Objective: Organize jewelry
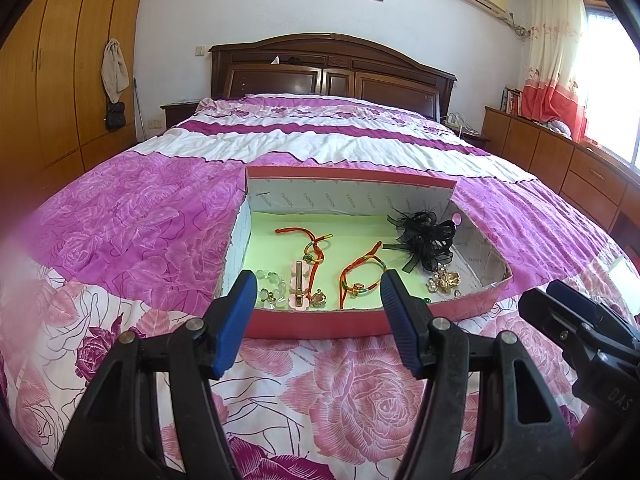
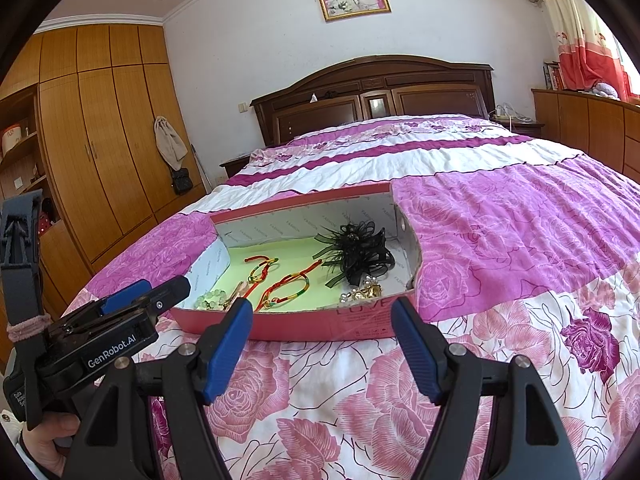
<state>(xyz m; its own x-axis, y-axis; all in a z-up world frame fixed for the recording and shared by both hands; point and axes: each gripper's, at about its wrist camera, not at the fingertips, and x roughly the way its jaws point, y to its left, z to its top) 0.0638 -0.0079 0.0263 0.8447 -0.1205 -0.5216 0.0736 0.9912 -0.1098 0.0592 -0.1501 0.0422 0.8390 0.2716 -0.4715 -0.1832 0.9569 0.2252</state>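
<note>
Jewelry (image 1: 352,276) in box (image 1: 320,322), box on bed (image 1: 320,380).

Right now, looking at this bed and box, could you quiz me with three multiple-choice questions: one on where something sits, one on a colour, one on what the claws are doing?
1. Where does the black ribbon hair piece lie?
A. On the quilt beside the box
B. Inside the box, toward its right end
C. On the headboard

2. What colour is the lining on the floor of the red box?
A. Pale green
B. Blue
C. Black

3. What state are the two claws in?
A. Both shut on bracelets
B. One open, one shut
C. Both open and holding nothing

Answers: 
1 B, it rests on the lining near the right wall. 
2 A, pale green shows under the jewelry. 
3 C, the left claw and right claw both have their fingers spread apart with nothing between them.
</note>
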